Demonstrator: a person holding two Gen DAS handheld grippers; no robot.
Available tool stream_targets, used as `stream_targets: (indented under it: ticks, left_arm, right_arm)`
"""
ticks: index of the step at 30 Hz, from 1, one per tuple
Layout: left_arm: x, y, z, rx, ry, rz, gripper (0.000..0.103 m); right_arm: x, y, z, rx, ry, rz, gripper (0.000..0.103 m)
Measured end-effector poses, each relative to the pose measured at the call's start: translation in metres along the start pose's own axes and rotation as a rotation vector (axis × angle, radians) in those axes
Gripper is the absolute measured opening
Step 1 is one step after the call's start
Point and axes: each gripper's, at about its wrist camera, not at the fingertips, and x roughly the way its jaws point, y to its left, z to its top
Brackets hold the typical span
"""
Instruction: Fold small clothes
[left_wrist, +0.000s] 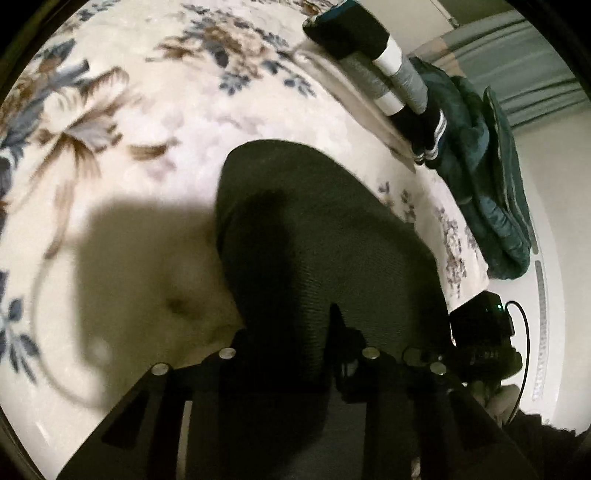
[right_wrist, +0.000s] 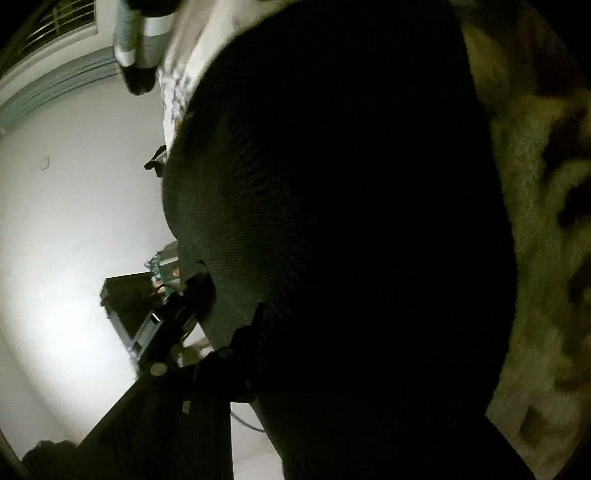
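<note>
A dark ribbed garment (left_wrist: 314, 221) lies on a floral blanket (left_wrist: 147, 110) near the blanket's right edge. Its near end runs in between the fingers of my left gripper (left_wrist: 295, 332), which is shut on it. In the right wrist view the same dark garment (right_wrist: 332, 184) fills most of the picture. My right gripper (right_wrist: 314, 332) is shut on its edge. Only that gripper's left finger (right_wrist: 240, 343) shows; the cloth hides the other one.
Folded black, grey and white pieces (left_wrist: 369, 48) are stacked at the blanket's far right edge, with a teal garment (left_wrist: 484, 166) beside them. A black device with a green light and cable (left_wrist: 484, 325) sits at the right edge. Beyond it is pale floor (right_wrist: 55, 221).
</note>
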Motion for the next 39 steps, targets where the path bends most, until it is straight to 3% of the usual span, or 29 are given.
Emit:
stream_targets:
  ticks: [7,11,15,19,23,30,35,39]
  left_arm:
    - [-0.036,-0.031,0.025,0.081,-0.006,-0.001,0.024]
    - [-0.056,-0.055,0.068,0.134,-0.015,-0.022,0.024]
    - [-0.063,-0.087,0.132,0.189,-0.033,-0.049,0.024]
    - [-0.055,-0.111,0.202,0.215,-0.058,-0.068,0.025]
    - [-0.033,-0.126,0.272,0.216,-0.087,-0.061,0.025]
    - [0.027,-0.134,0.374,0.217,-0.084,0.011,0.025]
    - [0.062,-0.134,0.409,0.242,-0.006,0.113,0.028]
    - [0.067,-0.134,0.412,0.268,0.027,0.155,0.033]
  right_arm:
    - [-0.022,0.059,-0.017,-0.016,-0.086,-0.017,0.026]
    - [-0.037,0.112,-0.015,-0.033,-0.154,-0.024,0.025]
    - [-0.064,0.167,0.012,-0.052,-0.241,-0.025,0.025]
    - [-0.086,0.212,0.065,-0.076,-0.299,-0.039,0.025]
    - [-0.096,0.249,0.145,-0.13,-0.323,-0.065,0.025]
    - [-0.092,0.261,0.273,-0.133,-0.34,-0.128,0.025]
    - [-0.086,0.256,0.317,-0.121,-0.318,-0.223,0.027]
    - [-0.092,0.26,0.317,-0.141,-0.303,-0.393,0.051]
